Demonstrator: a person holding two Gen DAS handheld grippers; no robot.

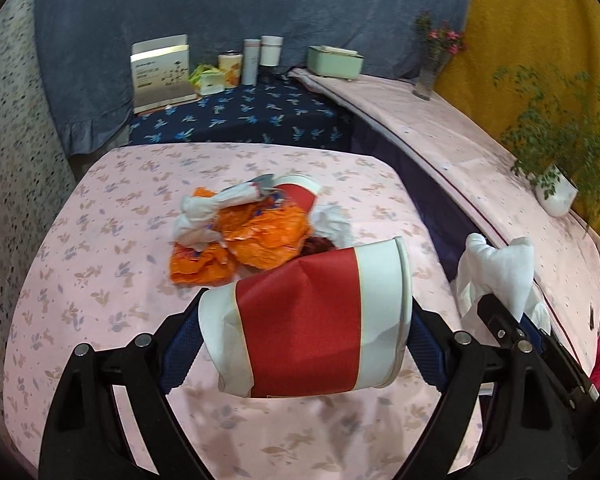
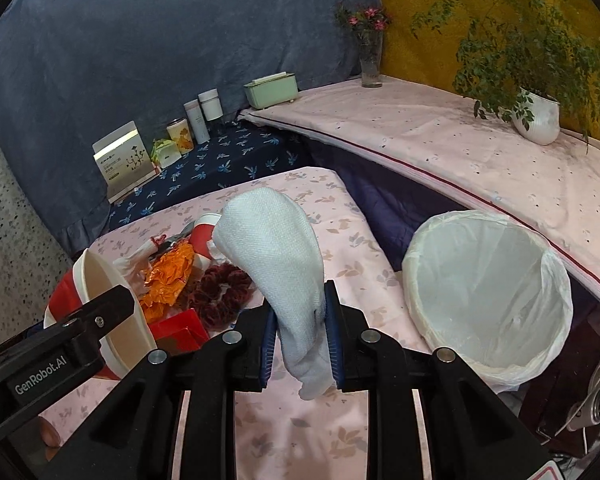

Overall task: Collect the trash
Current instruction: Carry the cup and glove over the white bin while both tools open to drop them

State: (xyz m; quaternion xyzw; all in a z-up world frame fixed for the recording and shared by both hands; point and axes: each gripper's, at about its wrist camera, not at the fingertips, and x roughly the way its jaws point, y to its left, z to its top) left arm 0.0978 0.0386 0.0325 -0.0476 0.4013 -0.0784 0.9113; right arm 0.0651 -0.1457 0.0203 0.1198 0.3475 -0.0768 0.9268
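My left gripper (image 1: 304,336) is shut on a crumpled red-and-white paper cup (image 1: 296,304), held on its side above the pink floral table (image 1: 100,280). The same cup (image 2: 96,280) shows at the left edge of the right wrist view. My right gripper (image 2: 302,334) is shut on a white tissue (image 2: 276,244), whose upper part stands above the pads. A pile of trash lies beyond: orange wrappers (image 1: 260,236), a second red-and-white cup (image 1: 300,192), white tissues (image 1: 196,220), a dark red frilly item (image 2: 220,288) and a small red box (image 2: 180,332). A bin with a white liner (image 2: 484,292) stands right of the table.
Behind the table a dark blue floral surface (image 1: 240,120) carries a white box (image 1: 160,72), tins and bottles. A pink-covered ledge (image 2: 440,152) on the right holds a green box (image 2: 272,90), a flower vase (image 2: 370,56) and a potted plant (image 2: 536,116).
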